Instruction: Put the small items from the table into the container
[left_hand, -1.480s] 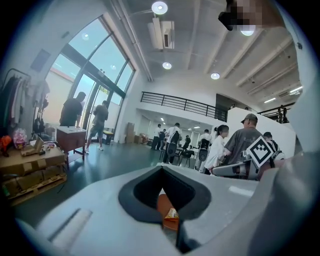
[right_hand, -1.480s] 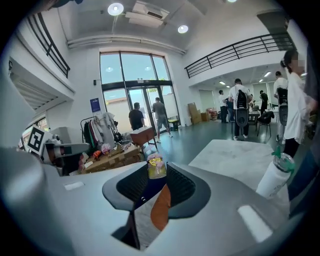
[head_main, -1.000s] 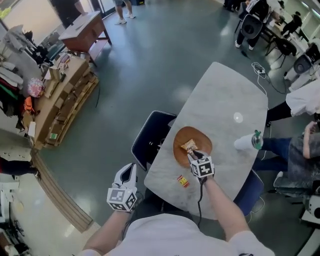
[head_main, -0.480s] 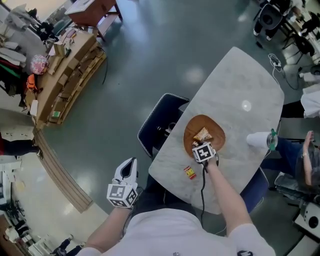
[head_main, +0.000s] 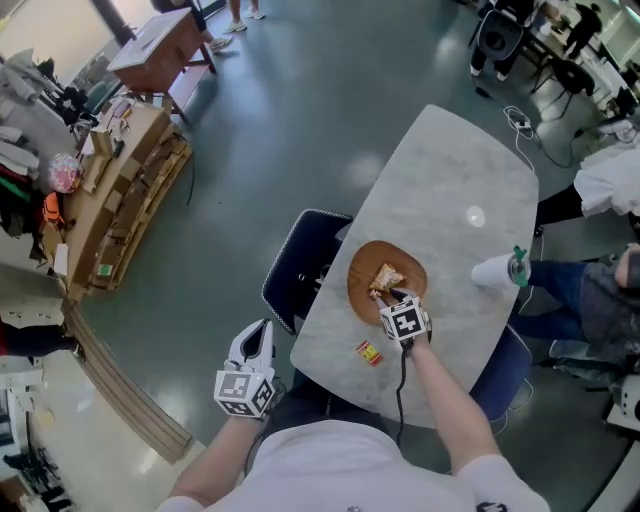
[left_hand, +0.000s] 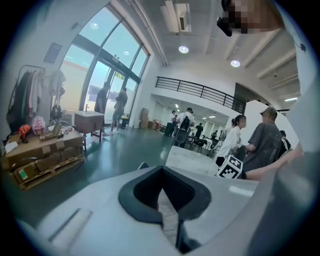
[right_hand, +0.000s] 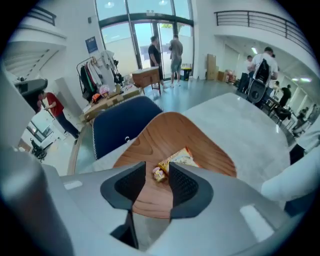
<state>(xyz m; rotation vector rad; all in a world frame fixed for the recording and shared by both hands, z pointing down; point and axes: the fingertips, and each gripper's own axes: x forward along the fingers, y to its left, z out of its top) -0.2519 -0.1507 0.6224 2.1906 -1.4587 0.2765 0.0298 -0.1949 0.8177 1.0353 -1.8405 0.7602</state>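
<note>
I'm opening the right gripper (right_hand: 157, 168) jaws over the tray (right_hand: 175, 127) so the candy (right_hand: 160, 173) between them drops beside the packet (right_hand: 181, 158); left gripper (left_hand: 162, 172) parked closed, empty, well left of tray.

Perhaps open office: swivel chairs (head_main: 497, 35), mezzanine (left_hand: 200, 91)

Centre frame, the container (head_main: 364, 296) shows smooth, warm-grained wood, the packet (head_main: 385, 277) on it crinkly and glossy, the table (head_main: 450, 190) a pale matt stone look, and the green floor (head_main: 270, 130) at upper left shines.
</note>
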